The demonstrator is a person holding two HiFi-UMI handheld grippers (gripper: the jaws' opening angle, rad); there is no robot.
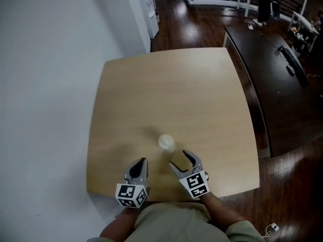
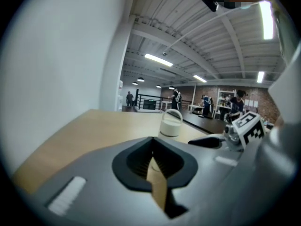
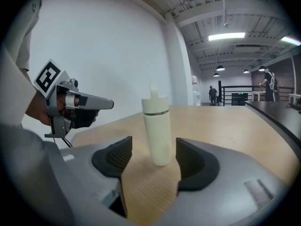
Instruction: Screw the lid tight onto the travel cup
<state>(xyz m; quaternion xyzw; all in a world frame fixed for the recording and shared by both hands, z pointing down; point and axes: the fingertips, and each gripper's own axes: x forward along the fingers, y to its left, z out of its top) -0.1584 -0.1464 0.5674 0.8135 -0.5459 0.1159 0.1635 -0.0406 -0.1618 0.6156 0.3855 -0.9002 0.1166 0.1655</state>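
Right claw [image 1: 178, 159] released, left claw [image 1: 143, 160] clenched empty, both just before the travel cup [image 1: 166, 143].
It stands upright on the counter [image 1: 176, 84], lid [image 3: 154, 97] on; it looks stiff, smooth, probably light, so hold the body low and turn at the lid. Right gripper view shows its body framed by parted pads [image 3: 193, 161], untouched; only left gripper view shows the lid's handle [image 2: 171, 110] as a loop.

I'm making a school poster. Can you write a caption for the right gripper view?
The open right gripper faces a cream travel cup standing upright on a wooden table.
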